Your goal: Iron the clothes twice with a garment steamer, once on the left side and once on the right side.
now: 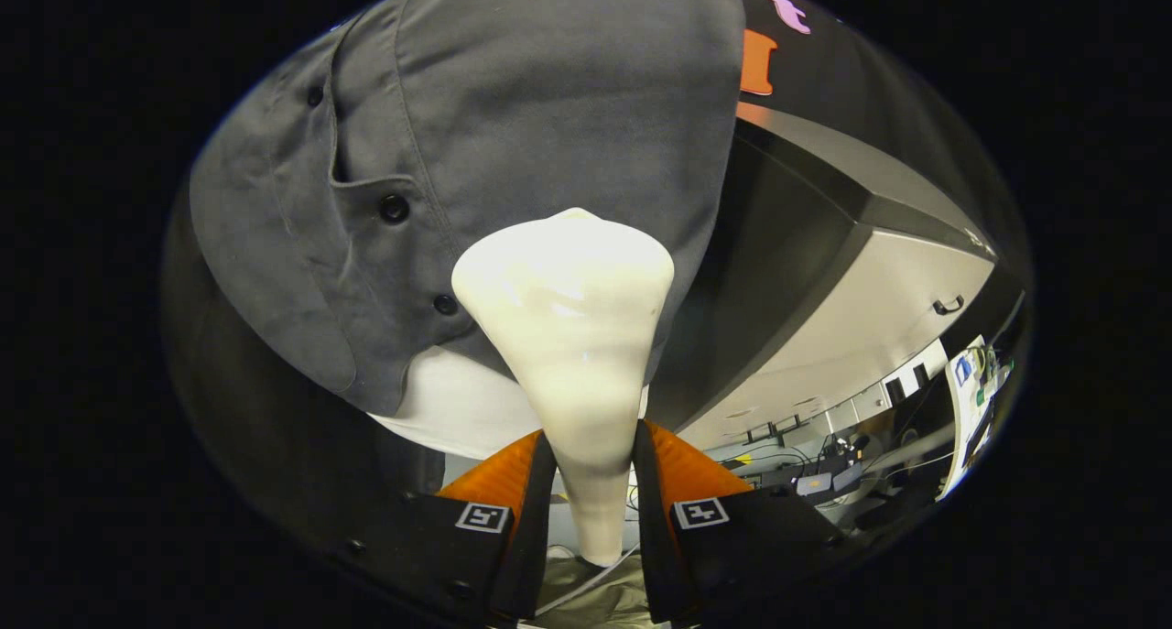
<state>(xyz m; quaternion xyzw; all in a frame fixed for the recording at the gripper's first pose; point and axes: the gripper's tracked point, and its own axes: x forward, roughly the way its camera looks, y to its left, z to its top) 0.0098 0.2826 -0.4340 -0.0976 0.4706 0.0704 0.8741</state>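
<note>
A white garment steamer stands between the fingers, its narrow handle clamped by both and its wide head pointing ahead. My gripper is shut on that handle. The head rests against or just in front of a grey button-up shirt that hangs ahead, right of its button placket. Dark buttons run down the placket left of the steamer head. A white layer shows below the shirt's hem, behind the handle.
Right of the shirt, a dark-topped, pale-sided cabinet with a handle slants away. Beyond it lies a cluttered area with cables and equipment. The steamer's thin cord trails down between the fingers over a crumpled cloth.
</note>
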